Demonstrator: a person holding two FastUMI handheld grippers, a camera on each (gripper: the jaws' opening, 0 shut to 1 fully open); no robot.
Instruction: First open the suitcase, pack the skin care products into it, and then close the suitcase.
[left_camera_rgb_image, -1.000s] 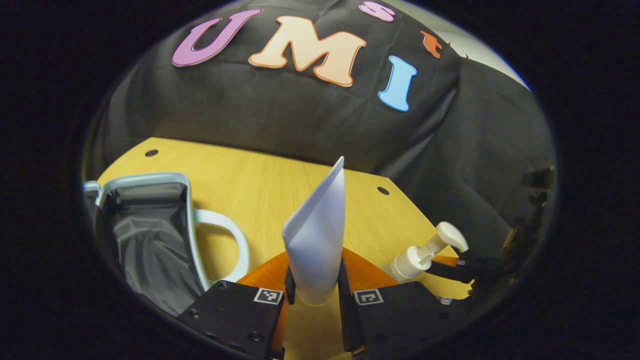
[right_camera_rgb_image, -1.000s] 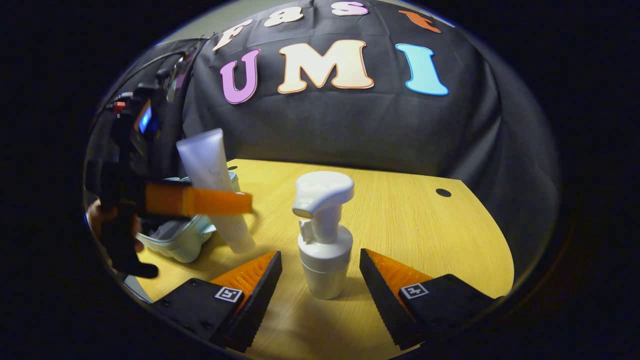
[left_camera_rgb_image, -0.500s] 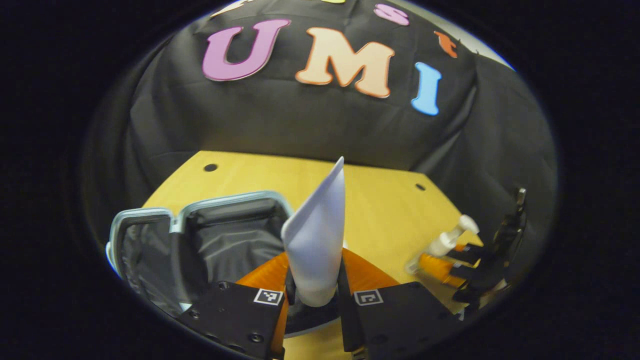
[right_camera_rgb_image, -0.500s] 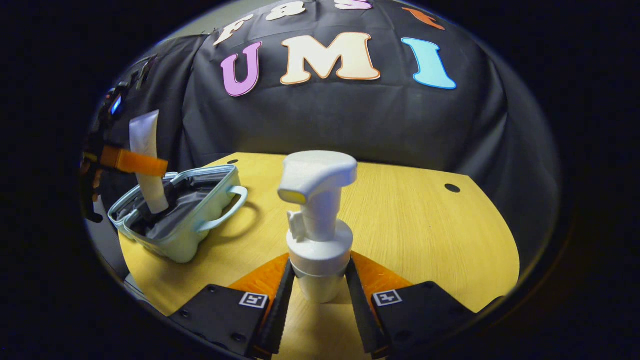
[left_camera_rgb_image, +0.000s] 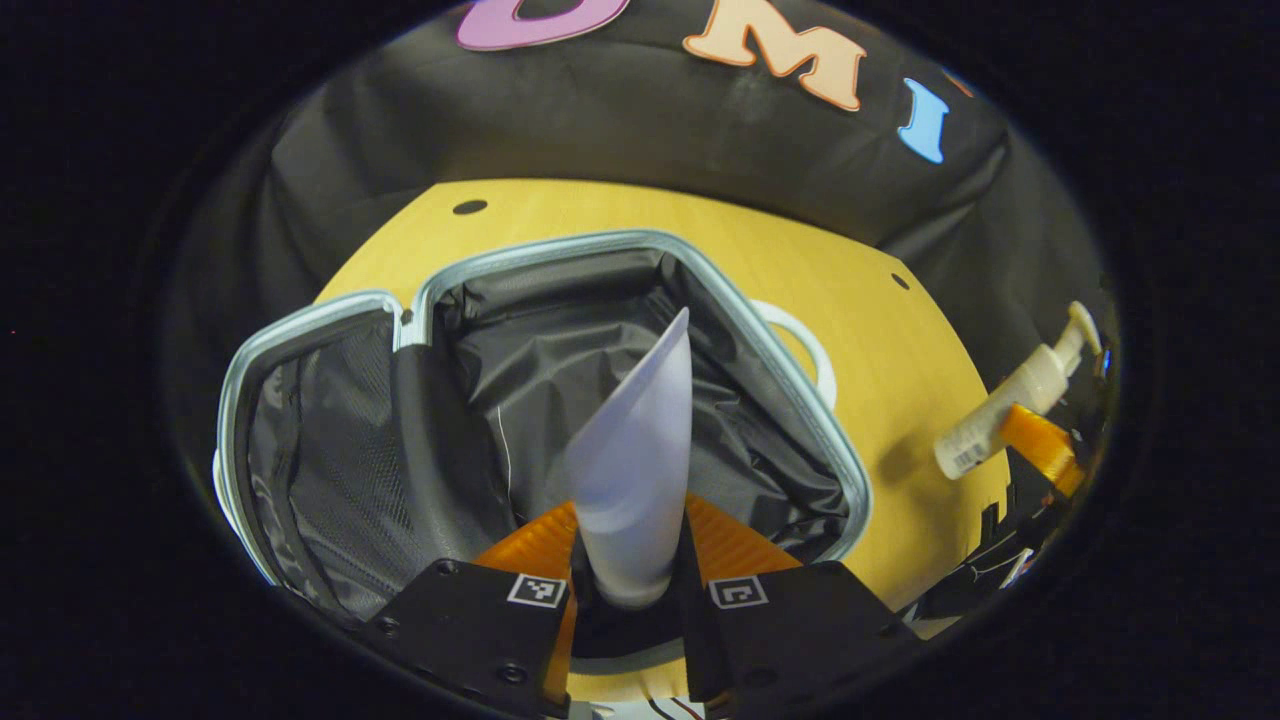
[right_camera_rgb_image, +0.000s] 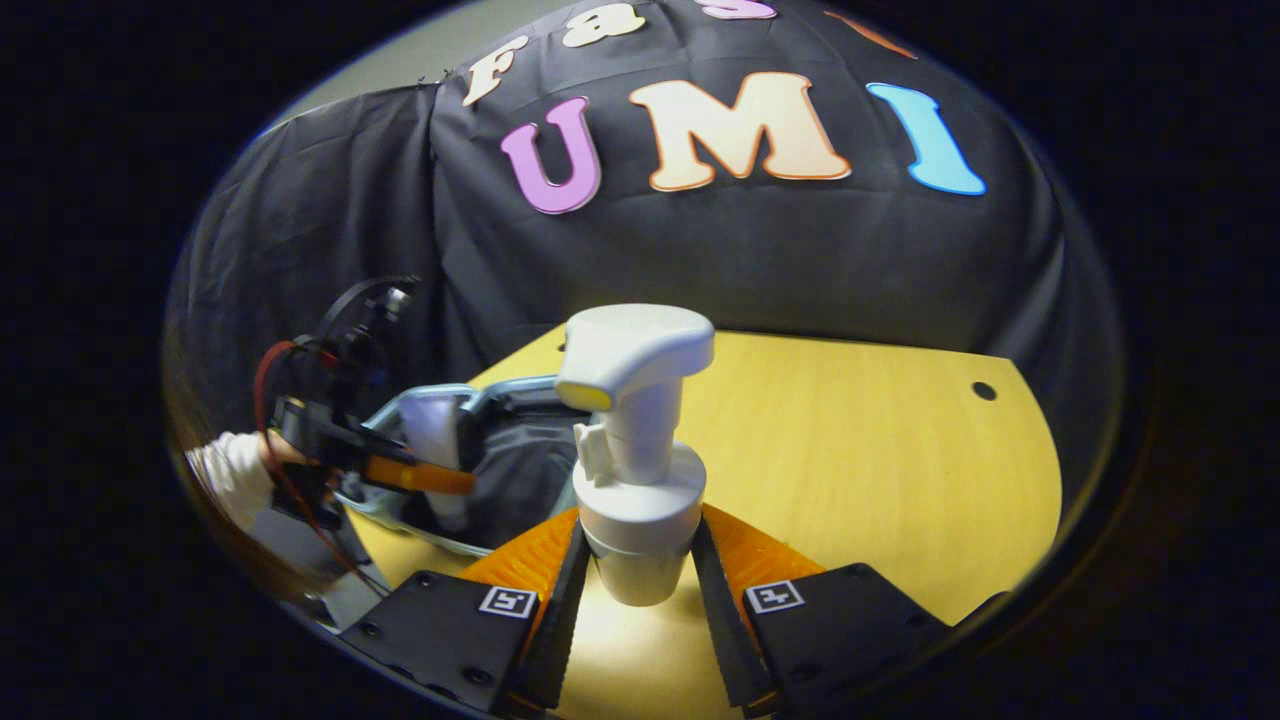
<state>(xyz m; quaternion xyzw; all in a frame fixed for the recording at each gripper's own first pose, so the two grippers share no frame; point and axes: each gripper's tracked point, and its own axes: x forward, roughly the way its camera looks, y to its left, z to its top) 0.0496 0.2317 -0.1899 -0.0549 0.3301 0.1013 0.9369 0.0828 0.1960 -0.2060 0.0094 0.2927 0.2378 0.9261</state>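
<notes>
i am in the packing step: the suitcase (left_camera_rgb_image: 520, 300) lies open on the wooden table (left_camera_rgb_image: 880, 340), both dark-lined halves facing up, and neither product is inside it yet.

my left gripper (left_camera_rgb_image: 632, 545) pinches the white tube (left_camera_rgb_image: 635, 450) near its capped end, both orange fingers (left_camera_rgb_image: 535, 540) pressed against it, with the flat crimped end pointing away from me. in the left gripper view the tube hangs over the half of the case with the handle (left_camera_rgb_image: 800, 345), held above the lining; i cannot tell how close the cap is to the fabric.

my right gripper (right_camera_rgb_image: 640, 560) is clamped on the pump bottle (right_camera_rgb_image: 635, 460), fingers squeezing its lower body just under the collar, pump head upright. in the left gripper view that bottle (left_camera_rgb_image: 1005, 405) sits off to the side, clear of the table and well apart from the case rim.

in the right gripper view i see the left gripper (right_camera_rgb_image: 400, 465) with the tube (right_camera_rgb_image: 432, 430) over the case, and a white sleeve (right_camera_rgb_image: 228, 478) behind it.

next move, as i judge it: lower the tube into the lined half, tilt it so it lies flat rather than standing on its cap, then spread the left fingers and draw back. after that the bottle needs bringing across to the case. the bottle is tall, so i expect it must go in on its side for the lid to shut.
</notes>
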